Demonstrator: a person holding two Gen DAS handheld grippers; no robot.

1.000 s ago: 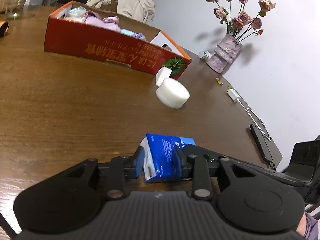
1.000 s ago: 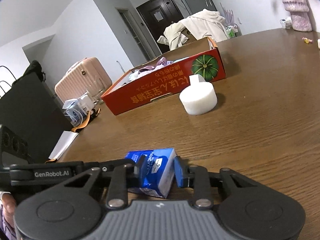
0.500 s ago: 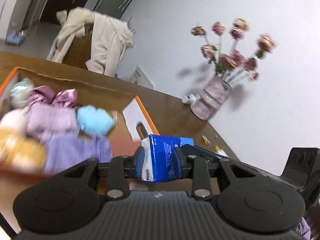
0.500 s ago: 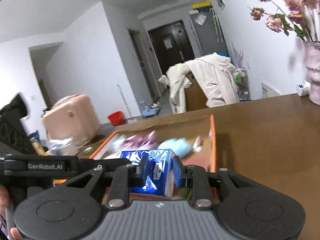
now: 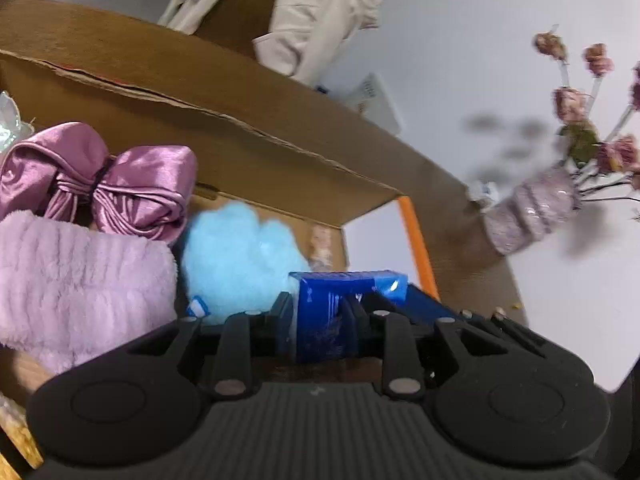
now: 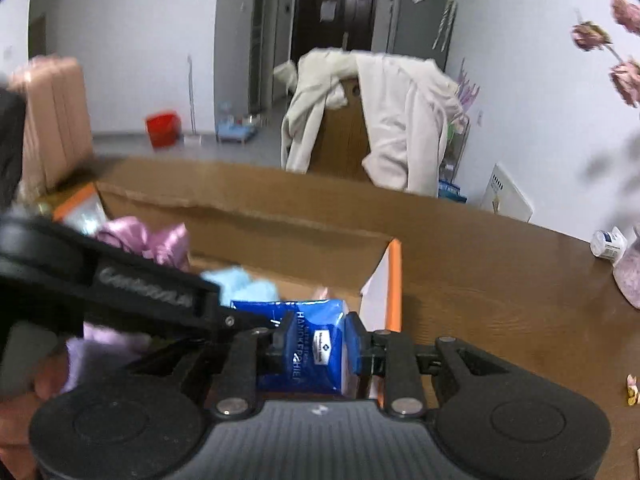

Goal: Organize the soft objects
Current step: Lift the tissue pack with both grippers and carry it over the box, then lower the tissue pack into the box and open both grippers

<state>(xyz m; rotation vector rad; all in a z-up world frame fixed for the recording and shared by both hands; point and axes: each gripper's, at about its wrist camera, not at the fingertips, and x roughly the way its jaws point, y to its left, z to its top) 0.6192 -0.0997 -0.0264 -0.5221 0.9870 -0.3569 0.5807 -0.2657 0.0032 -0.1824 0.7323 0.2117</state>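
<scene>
Both grippers are shut on one blue tissue pack (image 5: 328,316), held over the right end of the open cardboard box (image 5: 240,148). My left gripper (image 5: 320,320) clamps it from one side. My right gripper (image 6: 314,340) clamps the same pack (image 6: 308,344) from the other. Inside the box lie a light blue fluffy item (image 5: 240,252), a lilac fleece cloth (image 5: 76,280) and a purple satin bow (image 5: 100,184). The left gripper's black body (image 6: 120,284) crosses the right wrist view.
The box's orange-edged end wall (image 6: 394,284) is just right of the pack. A vase of dried roses (image 5: 532,208) stands on the brown table to the right. A chair draped with a cream coat (image 6: 372,120) stands behind the table.
Both grippers carried the tissue pack from the tabletop up and forward; it now hangs over the box's right end, closer to the soft items.
</scene>
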